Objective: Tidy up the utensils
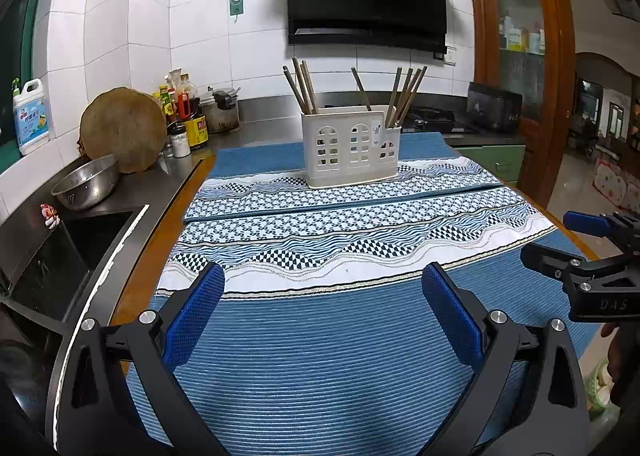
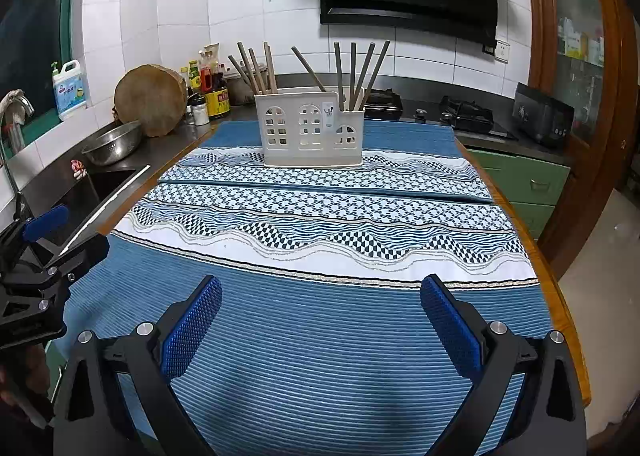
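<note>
From the left wrist view, the left hand-held gripper (image 1: 323, 312) is wide open and holds nothing. A white plastic holder with little window holes (image 1: 350, 148) stands far off on the blue patterned cloth (image 1: 320, 356) over the worktop. Thin brown wooden chopsticks (image 1: 303, 87) stick up from it.

From the right wrist view, the right hand-held gripper (image 2: 321, 310) is wide open and empty too. The chopsticks (image 2: 354, 75) look light, stiff and smooth, so they may slip. Pinch one near its top. The holder (image 2: 310, 133) looks light and may tip.
</note>
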{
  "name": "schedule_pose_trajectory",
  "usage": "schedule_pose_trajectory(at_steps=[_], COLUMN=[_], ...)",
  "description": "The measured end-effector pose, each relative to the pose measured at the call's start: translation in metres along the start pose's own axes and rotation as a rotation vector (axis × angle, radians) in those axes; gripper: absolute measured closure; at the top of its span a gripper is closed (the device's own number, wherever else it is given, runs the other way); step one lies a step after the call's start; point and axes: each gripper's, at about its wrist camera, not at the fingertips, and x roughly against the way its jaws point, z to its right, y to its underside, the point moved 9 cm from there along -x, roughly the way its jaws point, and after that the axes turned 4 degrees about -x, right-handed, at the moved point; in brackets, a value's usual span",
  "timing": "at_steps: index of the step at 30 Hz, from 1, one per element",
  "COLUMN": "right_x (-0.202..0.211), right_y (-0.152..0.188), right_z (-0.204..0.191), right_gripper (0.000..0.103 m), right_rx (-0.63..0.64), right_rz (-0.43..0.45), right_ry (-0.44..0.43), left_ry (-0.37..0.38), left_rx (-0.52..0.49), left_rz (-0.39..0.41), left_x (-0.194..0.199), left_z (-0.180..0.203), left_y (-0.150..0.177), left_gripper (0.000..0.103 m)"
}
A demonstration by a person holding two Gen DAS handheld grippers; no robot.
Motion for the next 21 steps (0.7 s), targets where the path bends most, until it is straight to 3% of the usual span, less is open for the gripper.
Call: schedule_pose_trajectory(at_steps=[21], right_x=[-0.0007], right_y=[0.0001], right_z=[-0.0003], right_gripper=[0.007], right_rx=[-0.009], right_rz=[-0.001], right_ry=[-0.007], left_ry=[0.001], left_rx=[0.013], left_rz=[0.004], left_x=[-0.0014], left_z=[-0.0033], left_y=[0.0003], left_gripper=[0.005])
